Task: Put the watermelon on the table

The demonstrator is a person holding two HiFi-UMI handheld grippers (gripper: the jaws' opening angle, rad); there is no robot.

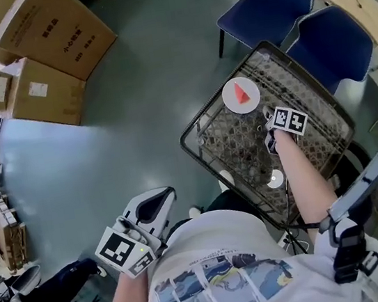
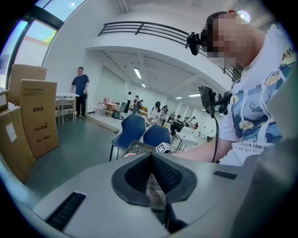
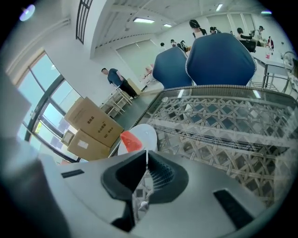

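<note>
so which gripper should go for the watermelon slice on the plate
Right. The right gripper hovers over the table, the plate with the watermelon just ahead of its closed jaws. The left gripper sits back by the person's body, off the table.

Square glass table (image 1: 312, 104) with black rim and woven criss-cross pattern underneath. Holds a round white plate (image 1: 230, 103) close to one edge.

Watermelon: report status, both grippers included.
Left hand-held gripper shut, empty, near the body. Right hand-held gripper shut, empty, over the table. Watermelon on white plate on table. Nothing blocking.
</note>
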